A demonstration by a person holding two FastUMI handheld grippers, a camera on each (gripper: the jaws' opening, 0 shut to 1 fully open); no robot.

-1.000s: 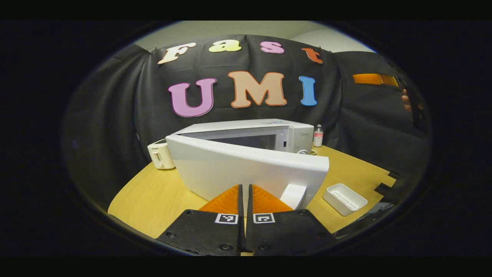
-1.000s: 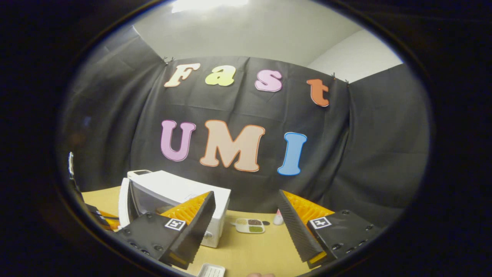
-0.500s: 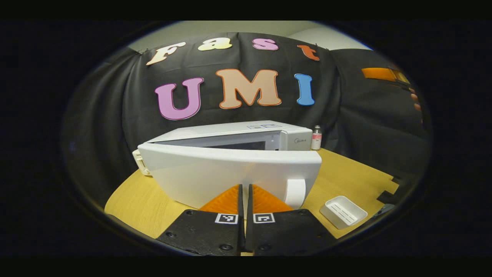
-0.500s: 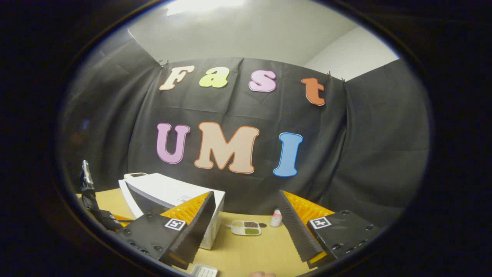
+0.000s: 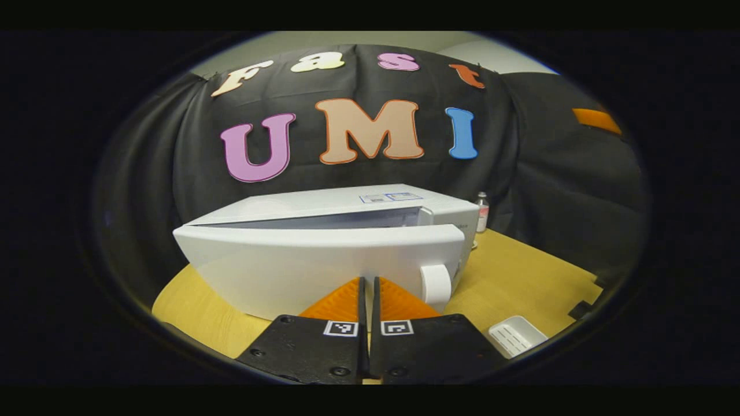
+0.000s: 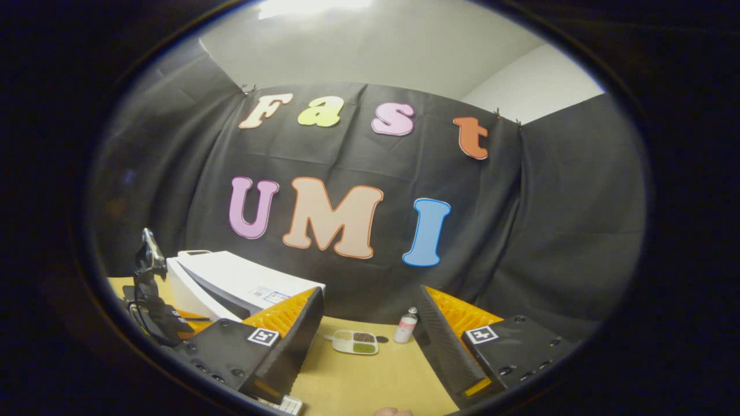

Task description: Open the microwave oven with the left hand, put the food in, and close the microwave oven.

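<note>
Hiding the microwave (image 5: 370,205) cavity, its door (image 5: 312,266) stands nearly closed behind the left gripper (image 5: 367,289), jaws pressed together; right gripper (image 6: 370,323) jaws wide.

The white microwave oven (image 5: 324,260) is showing a smooth, faintly glossy plastic shell. The yellow wood-grain table (image 5: 520,271) is looking matt and smooth. The small white ribbed plastic tray (image 5: 516,336) is appearing slightly glossy.

In the left gripper view, the microwave oven (image 5: 324,231) is sitting on the counter (image 5: 520,271), its door (image 5: 312,260) standing just ahead of the left claw (image 5: 367,289). A bottle (image 5: 482,211) is standing behind the oven's right end, and a tray (image 5: 516,335) is lying right of the claw.
</note>
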